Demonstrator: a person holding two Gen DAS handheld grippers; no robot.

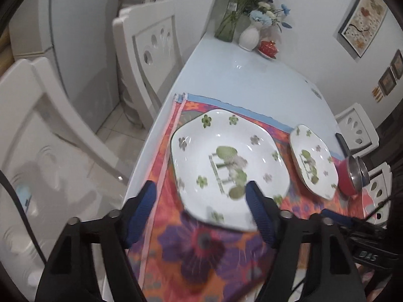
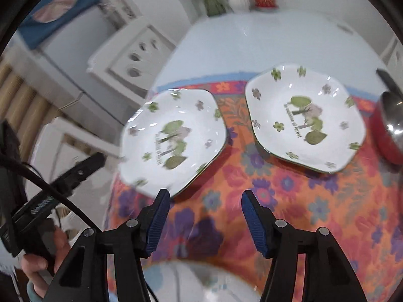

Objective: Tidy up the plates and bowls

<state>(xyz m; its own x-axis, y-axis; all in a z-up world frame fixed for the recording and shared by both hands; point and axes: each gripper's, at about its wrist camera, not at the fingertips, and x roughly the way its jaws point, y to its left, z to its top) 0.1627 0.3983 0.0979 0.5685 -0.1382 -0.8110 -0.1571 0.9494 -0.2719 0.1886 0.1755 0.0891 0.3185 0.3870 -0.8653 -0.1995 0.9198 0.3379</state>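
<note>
Both claws stand apart, gripping nothing: left gripper (image 1: pixel 201 193) hovers over the near plate (image 1: pixel 226 161) at centre frame, right gripper (image 2: pixel 205 201) below; second plate (image 2: pixel 304 115) upper right, both side by side on the cloth (image 2: pixel 302 201), probably for stacking.

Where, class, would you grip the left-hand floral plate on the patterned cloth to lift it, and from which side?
Grip the near rim of the left plate, coming in low from the table's near edge. It lies flat, so only its thin, upturned rim offers the open left gripper a bite: probably one finger over, one under. The second plate crowds its right side.
</note>
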